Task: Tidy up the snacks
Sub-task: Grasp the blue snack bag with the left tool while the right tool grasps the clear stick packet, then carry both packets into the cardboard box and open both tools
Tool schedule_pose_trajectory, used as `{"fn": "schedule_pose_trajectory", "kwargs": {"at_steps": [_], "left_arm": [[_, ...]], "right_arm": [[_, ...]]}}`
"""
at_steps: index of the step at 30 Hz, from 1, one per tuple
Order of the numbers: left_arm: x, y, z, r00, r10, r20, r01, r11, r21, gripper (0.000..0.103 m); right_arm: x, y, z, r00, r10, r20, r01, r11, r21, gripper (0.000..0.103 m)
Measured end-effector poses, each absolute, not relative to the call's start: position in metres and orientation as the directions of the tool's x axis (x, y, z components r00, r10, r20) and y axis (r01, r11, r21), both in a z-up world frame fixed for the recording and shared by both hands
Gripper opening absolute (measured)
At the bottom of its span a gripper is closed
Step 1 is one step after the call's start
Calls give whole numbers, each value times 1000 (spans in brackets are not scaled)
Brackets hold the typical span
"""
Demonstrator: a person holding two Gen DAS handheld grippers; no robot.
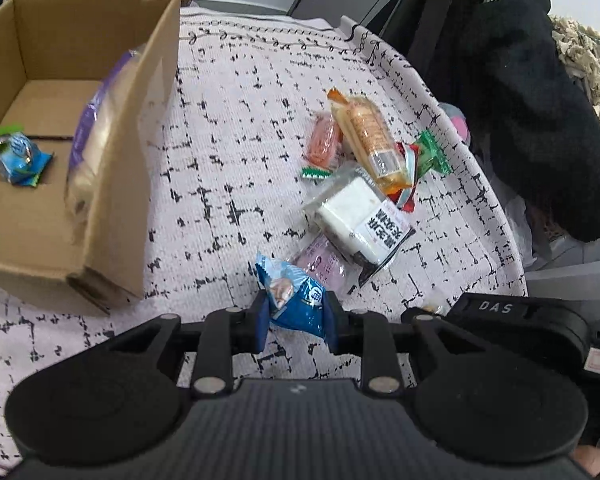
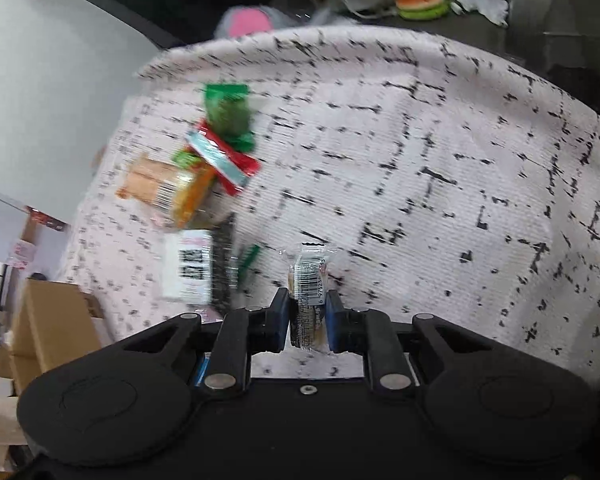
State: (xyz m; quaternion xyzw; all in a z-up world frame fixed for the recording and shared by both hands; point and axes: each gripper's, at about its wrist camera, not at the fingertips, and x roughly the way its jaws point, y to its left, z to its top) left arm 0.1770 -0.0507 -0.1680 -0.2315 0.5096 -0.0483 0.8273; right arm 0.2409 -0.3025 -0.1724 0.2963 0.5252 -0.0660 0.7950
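My left gripper (image 1: 298, 314) is shut on a blue snack packet (image 1: 296, 296), held just above the patterned cloth. A cardboard box (image 1: 116, 184) stands to its left with a blue-green packet (image 1: 16, 156) and a purple-banded clear bag (image 1: 88, 152) inside. A pile of snacks lies ahead right: an orange cracker pack (image 1: 370, 136), a white cake pack (image 1: 356, 220), a pink packet (image 1: 322, 142), a green packet (image 1: 430, 152). My right gripper (image 2: 308, 308) is shut on a small clear-wrapped snack with a barcode (image 2: 308, 284). The blurred pile (image 2: 196, 184) lies to its left.
A black garment (image 1: 520, 100) hangs over a chair at the right of the table. The cloth's edge (image 2: 300, 36) is far ahead in the right wrist view, with a pink item (image 2: 246, 20) and toy burger (image 2: 420, 4) beyond. A cardboard box (image 2: 52, 320) is at left.
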Motion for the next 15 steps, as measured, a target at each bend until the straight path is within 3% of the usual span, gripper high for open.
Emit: {"fn": "schedule_pose_trajectory", "kwargs": {"at_steps": [15], "left_arm": [[173, -28, -123, 556, -251, -793, -156, 905, -396, 26]], "right_arm": [[240, -285, -134, 583, 373, -722, 212, 788, 578, 18]]}}
